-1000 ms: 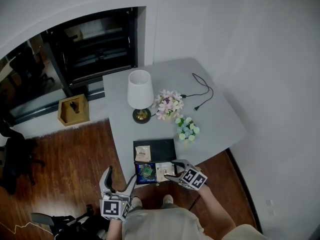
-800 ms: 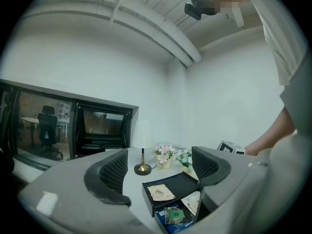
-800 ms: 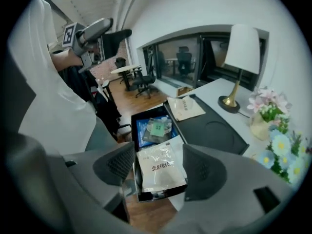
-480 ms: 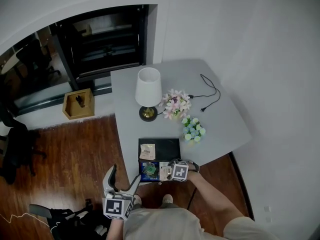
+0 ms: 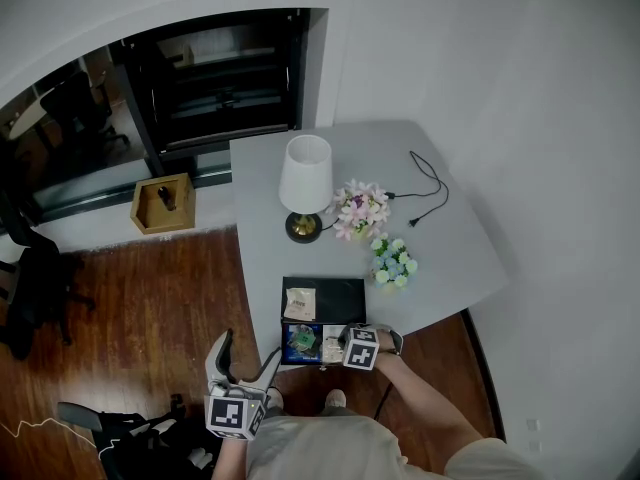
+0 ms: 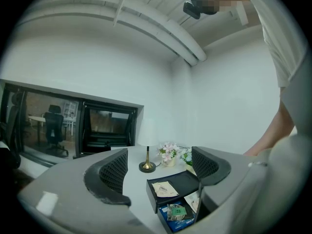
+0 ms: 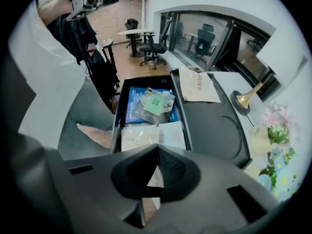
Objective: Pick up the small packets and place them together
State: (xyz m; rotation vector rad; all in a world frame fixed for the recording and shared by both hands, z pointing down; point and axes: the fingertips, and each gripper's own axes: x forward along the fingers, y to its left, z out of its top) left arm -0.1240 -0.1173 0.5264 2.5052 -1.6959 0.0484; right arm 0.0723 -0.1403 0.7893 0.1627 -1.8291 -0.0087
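Observation:
A black box (image 5: pixel 340 293) with its drawer (image 5: pixel 290 356) pulled out sits at the grey table's near edge. A tan packet (image 5: pixel 299 304) (image 7: pixel 197 85) lies on the box's top. In the drawer a green packet (image 5: pixel 298 340) (image 7: pixel 156 103) rests on a blue pack, with a white packet (image 5: pixel 329 348) (image 7: pixel 139 135) beside it. My right gripper (image 5: pixel 343 347) (image 7: pixel 157 149) points steeply down into the drawer. Its jaws have just been closing and are now shut on the white packet's edge. My left gripper (image 5: pixel 243 351) (image 6: pixel 160 165) hangs open and empty, left of the drawer, off the table.
A white-shaded lamp (image 5: pixel 305 183), a pink flower bunch (image 5: pixel 360 211) and a blue-green bunch (image 5: pixel 393 261) stand behind the box. A black cable (image 5: pixel 425 188) lies at the far right. A wooden box (image 5: pixel 162 203) sits on the floor.
My right gripper came down from above the drawer's front into it, turned to point steeply down, and closed its jaws on the white packet. The left gripper stayed put.

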